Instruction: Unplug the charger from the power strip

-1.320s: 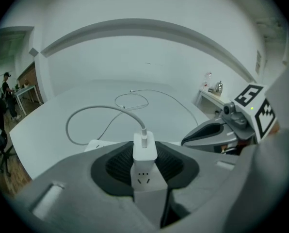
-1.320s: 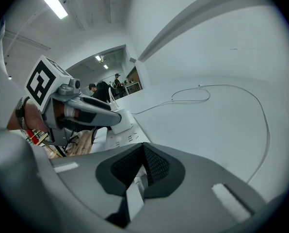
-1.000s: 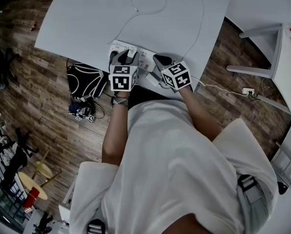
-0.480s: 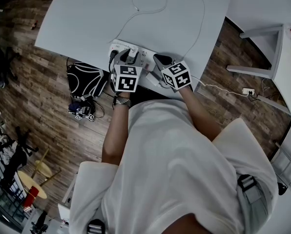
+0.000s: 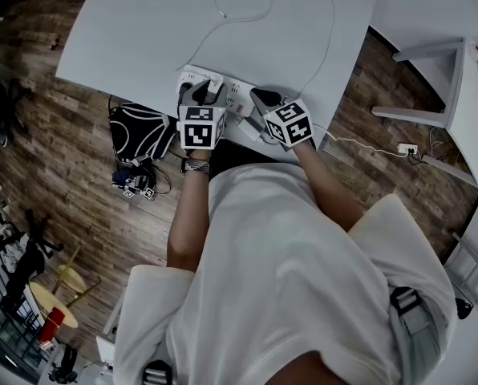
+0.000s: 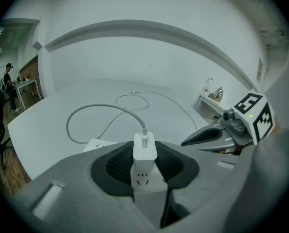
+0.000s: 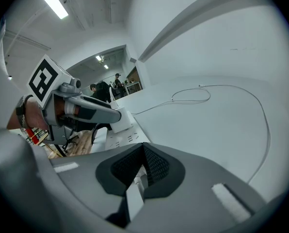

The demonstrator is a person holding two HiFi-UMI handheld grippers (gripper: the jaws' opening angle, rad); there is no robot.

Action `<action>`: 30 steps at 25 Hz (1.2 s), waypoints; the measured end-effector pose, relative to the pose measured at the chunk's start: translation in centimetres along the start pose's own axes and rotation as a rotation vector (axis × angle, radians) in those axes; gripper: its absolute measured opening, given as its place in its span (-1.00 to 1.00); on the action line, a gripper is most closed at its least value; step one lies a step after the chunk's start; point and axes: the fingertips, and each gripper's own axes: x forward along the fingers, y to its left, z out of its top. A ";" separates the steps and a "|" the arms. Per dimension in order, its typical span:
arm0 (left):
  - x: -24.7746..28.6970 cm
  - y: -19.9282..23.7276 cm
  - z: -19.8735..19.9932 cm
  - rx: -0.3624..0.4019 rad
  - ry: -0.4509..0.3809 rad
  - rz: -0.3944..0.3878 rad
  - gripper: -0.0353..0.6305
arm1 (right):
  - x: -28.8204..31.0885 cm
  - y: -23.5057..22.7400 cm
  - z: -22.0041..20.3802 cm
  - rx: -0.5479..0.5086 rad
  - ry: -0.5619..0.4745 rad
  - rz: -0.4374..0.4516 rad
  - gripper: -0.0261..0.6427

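The white table (image 5: 143, 30) fills the upper part of your head view, with wood-plank floor (image 5: 54, 159) around it and a black bag (image 5: 139, 135) on the floor just below the table's near edge. The white power strip (image 5: 237, 95) lies along that near edge, directly ahead of you, and both of your grippers sit on it, close to each other. Your right gripper (image 5: 265, 100) is at the strip's right-hand end. Its own view shows the jaws drawn nearly together, the dark ribbed pads meeting in a narrow V and pinching a white piece that looks to be the strip's near end. Your left gripper (image 5: 204, 95) is just to the left of it. Its jaws stand fairly wide, one pad on each side of the charger (image 6: 144, 152), and both pads appear to press against the charger's flanks. The charger is a small white block standing upright, seated in a socket of the strip and not pulled out, with an empty socket showing on the strip just in front of it. From the charger's top a thin white cable (image 6: 96, 106) rises, curves over and runs out across the table in loose loops.
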 end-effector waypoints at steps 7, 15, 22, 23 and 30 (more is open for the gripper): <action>-0.1 -0.2 0.0 0.049 0.020 0.018 -0.48 | -0.1 0.1 0.0 -0.004 0.001 0.001 -0.92; 0.0 -0.4 0.1 0.134 0.043 0.044 -0.48 | 0.0 0.1 0.0 -0.011 0.001 -0.004 -0.92; -0.2 0.0 0.0 0.016 0.018 0.007 -0.47 | 0.0 0.1 0.0 -0.013 0.002 -0.001 -0.92; -0.2 0.0 0.0 0.008 0.017 0.004 -0.47 | 0.1 0.1 0.0 -0.013 0.003 -0.001 -0.92; -0.1 0.0 0.0 0.056 0.035 0.022 -0.48 | 0.1 0.1 0.1 -0.010 0.003 0.002 -0.92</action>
